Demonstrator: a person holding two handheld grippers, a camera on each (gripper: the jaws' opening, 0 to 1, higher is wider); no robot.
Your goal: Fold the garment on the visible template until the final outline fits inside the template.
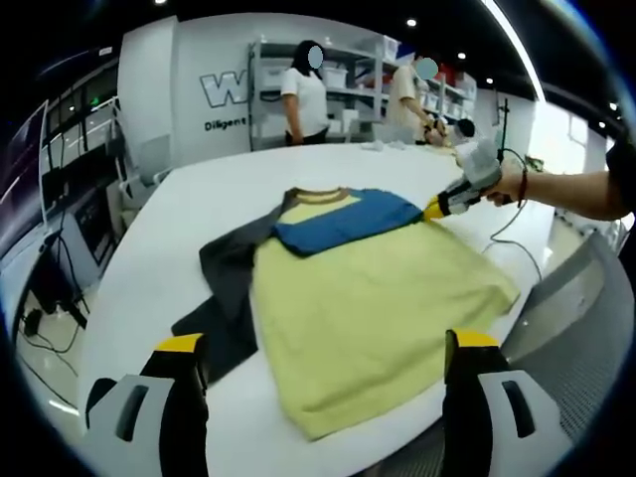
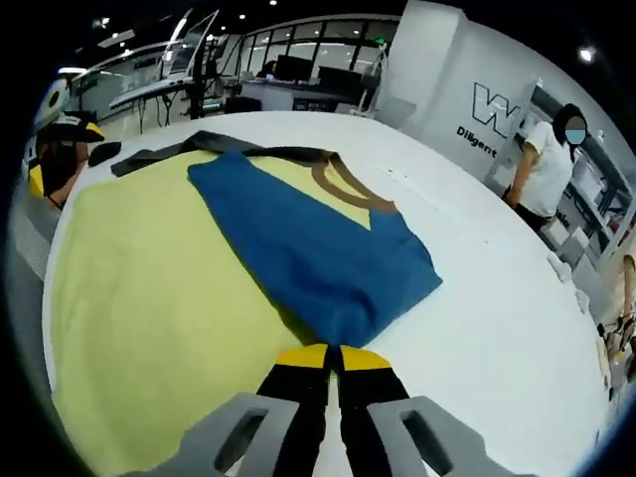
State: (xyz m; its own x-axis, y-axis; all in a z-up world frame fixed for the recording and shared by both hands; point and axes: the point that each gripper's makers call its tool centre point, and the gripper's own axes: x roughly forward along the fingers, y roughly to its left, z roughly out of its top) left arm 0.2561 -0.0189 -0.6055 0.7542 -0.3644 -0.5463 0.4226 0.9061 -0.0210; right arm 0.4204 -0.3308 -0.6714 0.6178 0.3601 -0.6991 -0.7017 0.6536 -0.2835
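— Yellow knit T-shirt with blue folded sleeve panel and brown collar [image 1: 368,308], flat on the white round counter [image 1: 189,219], over a dark grey template sheet [image 1: 229,288]. Soft, matte, floppy.

— Right tool [image 2: 333,360] clenched at the blue fold's corner; on cloth or not, cannot tell. Left tool [image 1: 323,343] released, clear of the hem.

— Risk?

— Dragging that corner, bunching the knit, skewing it off the template.

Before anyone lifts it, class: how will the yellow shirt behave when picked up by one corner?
The shirt will probably droop limply, since it lies flat with its blue sleeve already folded over. It looks light. On the smooth white table it may slide.
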